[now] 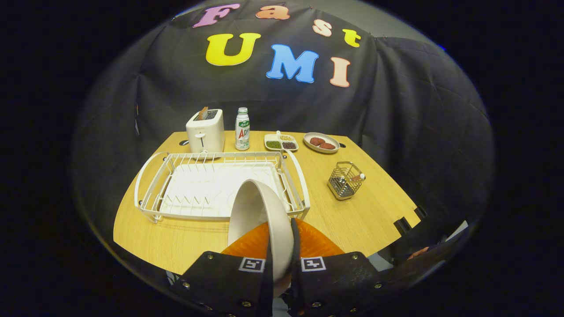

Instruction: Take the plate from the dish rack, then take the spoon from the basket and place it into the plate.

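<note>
Hand-held gripper [282,268]: both fingers clamped on the rim of the plate [260,215], which is held on edge, lifted clear of the counter [365,211]. Dish rack [220,182]: white wire frame on the counter just beyond the plate, at 11 o'clock from the fingers. Basket [345,180]: wire mesh, at 1 o'clock, well apart from the rack, with the spoon [358,177] standing in it. Along the far counter edge: toaster [205,130], bottle [242,129], divided tray [280,142], and a dish [321,142] with dark patties.
</note>
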